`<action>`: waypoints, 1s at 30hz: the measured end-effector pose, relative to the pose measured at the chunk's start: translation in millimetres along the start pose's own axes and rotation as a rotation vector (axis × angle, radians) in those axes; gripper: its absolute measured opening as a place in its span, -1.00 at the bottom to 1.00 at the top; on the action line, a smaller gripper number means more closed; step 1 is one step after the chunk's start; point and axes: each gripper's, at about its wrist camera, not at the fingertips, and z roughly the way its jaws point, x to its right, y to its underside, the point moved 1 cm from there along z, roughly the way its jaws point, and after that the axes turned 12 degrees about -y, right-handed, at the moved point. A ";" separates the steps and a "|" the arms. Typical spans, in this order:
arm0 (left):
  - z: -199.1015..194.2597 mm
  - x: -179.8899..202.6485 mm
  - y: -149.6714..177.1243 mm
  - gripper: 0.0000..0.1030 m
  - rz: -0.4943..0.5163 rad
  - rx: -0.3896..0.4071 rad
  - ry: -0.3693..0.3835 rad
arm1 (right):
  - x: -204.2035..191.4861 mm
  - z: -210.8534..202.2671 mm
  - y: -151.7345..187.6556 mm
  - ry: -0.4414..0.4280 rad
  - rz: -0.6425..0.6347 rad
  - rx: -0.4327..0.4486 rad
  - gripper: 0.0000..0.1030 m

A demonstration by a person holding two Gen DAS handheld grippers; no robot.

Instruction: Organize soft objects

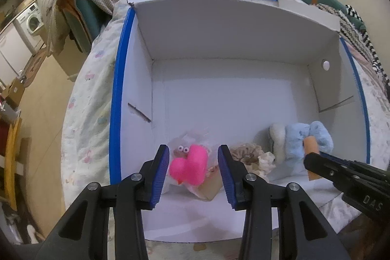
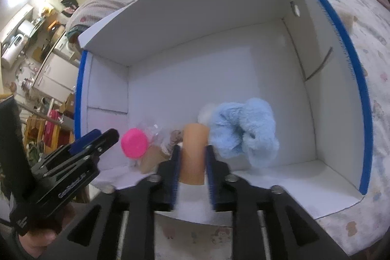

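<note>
Left wrist view: your left gripper (image 1: 193,171) hangs over the white box (image 1: 219,94), jaws apart and empty, the bagged pink heart toy (image 1: 189,168) between them at 6 o'clock. Right wrist view: your right gripper (image 2: 192,167) has its jaws clamped on the tan card (image 2: 193,155) bearing the blue plush (image 2: 243,130); judging by that, you're placing it, so lower, then release. Motion blur hides the jaw tips.
</note>
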 end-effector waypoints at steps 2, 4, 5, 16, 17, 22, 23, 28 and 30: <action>-1.9 0.8 -0.3 -0.12 0.001 0.010 0.009 | 5.4 -2.0 -0.6 -0.008 0.032 0.009 -0.27; -2.2 1.7 0.0 -0.01 0.004 0.015 0.008 | 9.7 -4.2 -2.2 -0.008 0.055 0.022 0.23; -2.4 1.5 0.3 0.03 0.003 0.015 0.008 | 11.0 -6.8 -2.8 -0.006 0.060 0.037 0.36; -23.0 -7.8 -3.8 0.31 -0.044 0.106 0.035 | 5.6 -31.6 -9.3 0.026 0.018 0.163 1.00; -24.7 -10.4 -3.9 0.33 -0.055 0.108 0.043 | 5.1 -33.3 -8.8 0.025 0.017 0.170 1.00; -34.7 -21.4 -2.3 0.33 -0.081 0.129 0.057 | 2.2 -36.3 -4.9 0.062 -0.013 0.173 1.00; -37.7 -23.2 -1.5 0.33 -0.078 0.136 0.065 | 1.4 -36.4 -4.0 0.073 -0.021 0.173 1.00; -50.9 -35.3 4.0 0.33 -0.082 0.172 0.036 | 1.6 -44.6 3.3 0.104 -0.035 0.189 1.00; -56.2 -41.6 7.7 0.33 -0.090 0.183 0.015 | 0.3 -49.5 7.0 0.105 -0.037 0.194 1.00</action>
